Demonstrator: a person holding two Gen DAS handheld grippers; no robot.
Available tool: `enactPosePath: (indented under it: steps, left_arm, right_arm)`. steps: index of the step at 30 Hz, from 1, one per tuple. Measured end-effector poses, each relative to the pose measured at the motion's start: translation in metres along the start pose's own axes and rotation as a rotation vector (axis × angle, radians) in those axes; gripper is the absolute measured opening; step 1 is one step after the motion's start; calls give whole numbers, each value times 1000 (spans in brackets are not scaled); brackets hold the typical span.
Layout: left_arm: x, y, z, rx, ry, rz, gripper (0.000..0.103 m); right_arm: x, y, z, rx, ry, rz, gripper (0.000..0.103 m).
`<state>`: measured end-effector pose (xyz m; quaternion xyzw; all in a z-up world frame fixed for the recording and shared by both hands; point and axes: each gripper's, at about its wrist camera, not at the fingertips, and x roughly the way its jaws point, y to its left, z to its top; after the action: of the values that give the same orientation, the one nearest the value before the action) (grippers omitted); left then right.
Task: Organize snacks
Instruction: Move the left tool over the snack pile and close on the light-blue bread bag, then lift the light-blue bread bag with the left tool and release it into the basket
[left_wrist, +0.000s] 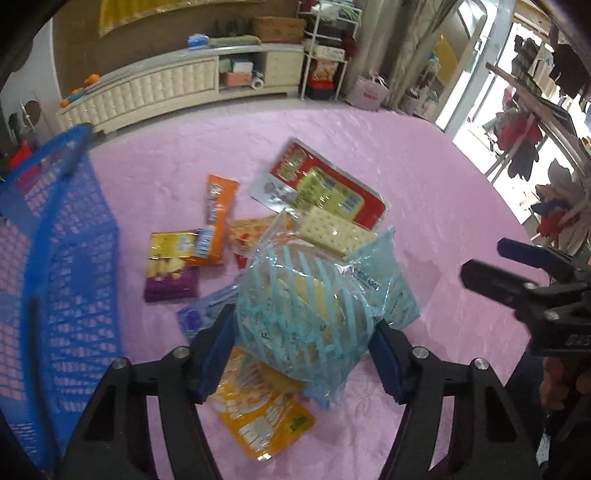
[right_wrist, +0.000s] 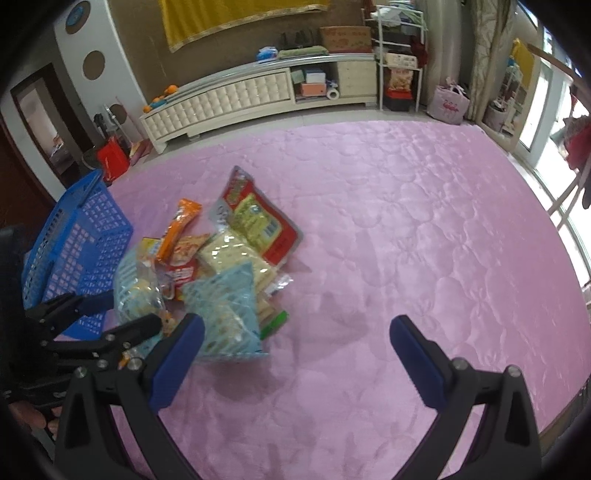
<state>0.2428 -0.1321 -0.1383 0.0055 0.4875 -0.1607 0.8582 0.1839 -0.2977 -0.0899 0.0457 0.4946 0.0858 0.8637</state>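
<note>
While your left gripper (left_wrist: 301, 341) points steeply down at the snack pile, its two blue pads (left_wrist: 214, 354) sit against either side of the pale blue striped bag (left_wrist: 295, 306), pressing its plastic in: it is gripping that bag. No earlier view is on hand, so only this grip is logged. The bag sits at the near edge of the pile on the pink quilt (left_wrist: 424, 206), overlapping a yellow pouch (left_wrist: 258, 417) beneath it. A cracker pack (left_wrist: 334, 234) leans on the bag's far side, with a red flat packet (left_wrist: 325, 184) behind. Left of the bag lie an orange bar (left_wrist: 214, 218) and a yellow-and-purple packet (left_wrist: 170, 266). The blue mesh basket (left_wrist: 70, 266) stands at the pile's left, well apart from the held bag.

Your right gripper (right_wrist: 297, 350) hangs over bare quilt with jaws spread wide, nothing between them; the pile lies just to its left.
</note>
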Motion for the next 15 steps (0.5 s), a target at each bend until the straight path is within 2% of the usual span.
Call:
enactPosePath:
  steps: [4, 6, 10, 15]
  left_arm:
    - [-7, 6, -6, 16, -13, 24, 66]
    - [-8, 10, -10, 18, -14, 49, 66]
    - [-6, 19, -15, 5, -10, 50, 66]
    - [-3, 22, -18, 12, -8, 57, 66]
  right_arm:
    - [13, 19, 3, -39, 27, -5, 102]
    - [22, 30, 2, -69, 44, -13, 100]
    - [43, 41, -4, -111, 87, -27, 94]
    - [62, 49, -8, -140, 130, 2, 87]
